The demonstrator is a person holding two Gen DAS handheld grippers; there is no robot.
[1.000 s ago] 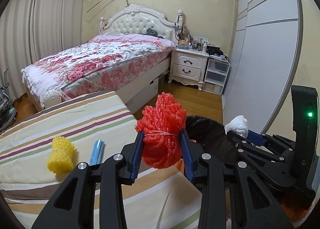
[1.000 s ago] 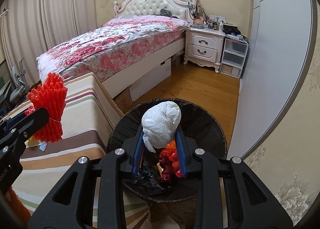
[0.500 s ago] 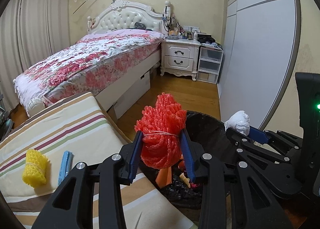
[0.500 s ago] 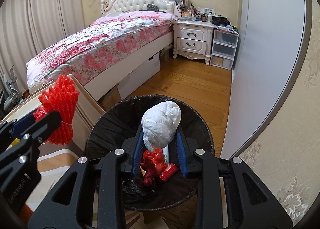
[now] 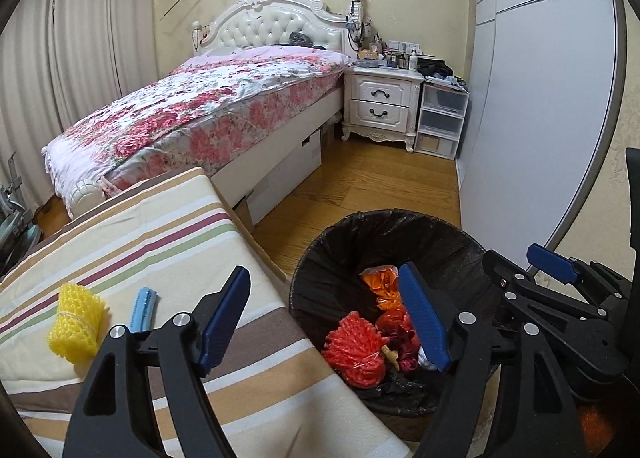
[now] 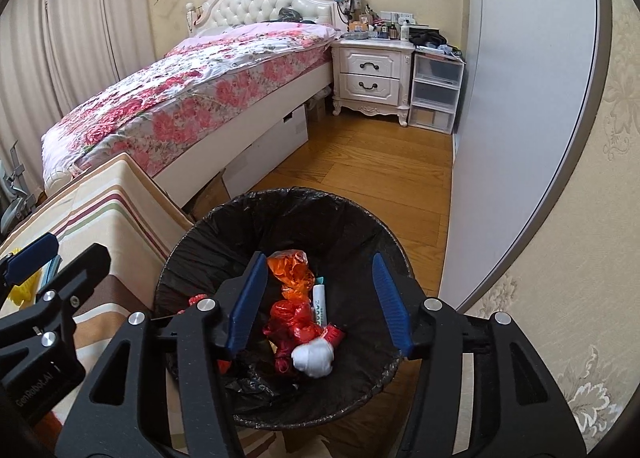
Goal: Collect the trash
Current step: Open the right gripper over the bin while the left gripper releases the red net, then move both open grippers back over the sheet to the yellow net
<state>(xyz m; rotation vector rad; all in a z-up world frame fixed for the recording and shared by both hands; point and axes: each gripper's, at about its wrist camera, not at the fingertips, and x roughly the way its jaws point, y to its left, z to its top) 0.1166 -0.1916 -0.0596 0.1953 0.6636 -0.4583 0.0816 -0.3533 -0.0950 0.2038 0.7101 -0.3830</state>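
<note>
Both tongs spread wide, empty, over bin (image 6: 192, 234): L (image 5: 324, 318) w/ red net (image 5: 354, 350) below, R (image 6: 320, 302) above white wad (image 6: 313, 356).

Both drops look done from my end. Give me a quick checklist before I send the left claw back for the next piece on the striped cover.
1. Left claw open, nothing in it: ok.
2. Right claw open, nothing in it: ok.
3. Red net bundle inside the trash bin: ok.
4. White wad inside the bin: ok.
5. Trash left to collect: not ok; the yellow net bundle and blue wrapper lie on the striped cover.
6. Left claw's way back to the cover: ok; the right claw sits on the far side of the bin.
</note>
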